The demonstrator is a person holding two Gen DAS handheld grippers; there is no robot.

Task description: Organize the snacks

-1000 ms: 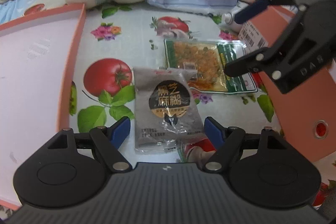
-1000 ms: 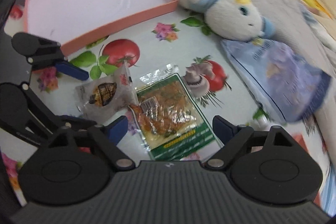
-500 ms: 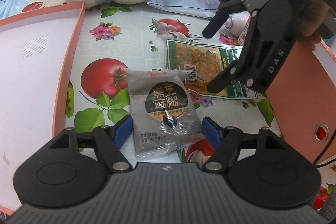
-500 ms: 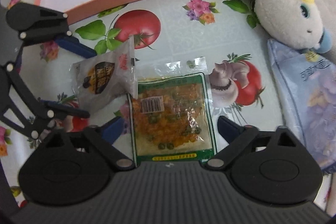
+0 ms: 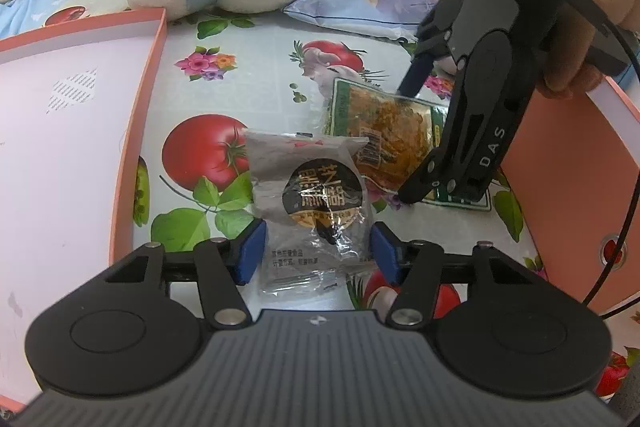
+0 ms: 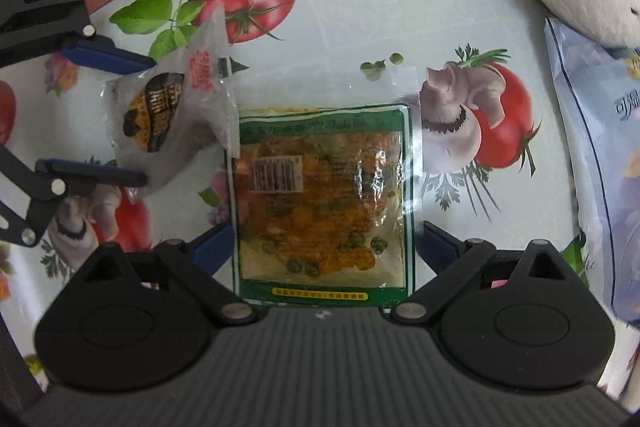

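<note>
Left gripper [image 5: 318,251]: jaws have just been closing; the blue pads flank the grey sachet [image 5: 310,203] on both sides. Contact cannot be confirmed.
Grey sachet: lies on the fruit-print tablecloth [image 5: 240,75], at 12 o'clock from the left gripper, long axis running 6 to 12; its far end lifts and overlaps the green packet [image 6: 324,203].
Right gripper [image 6: 324,243]: jaws have just been opening and stand spread, pointing down over the green packet; pads sit outside its two long edges, apart from them.
Green packet: flat on the cloth, long axis 6 to 12 in the right wrist view, at 1 o'clock from the grey sachet.
Nearer hand: each gripper is on its own packet.
Pink tray [image 5: 60,131]: at 9 o'clock in the left wrist view.
Hidden: near ends of both packets are cut off by the gripper bodies; print on the sachet is unreadable.
</note>
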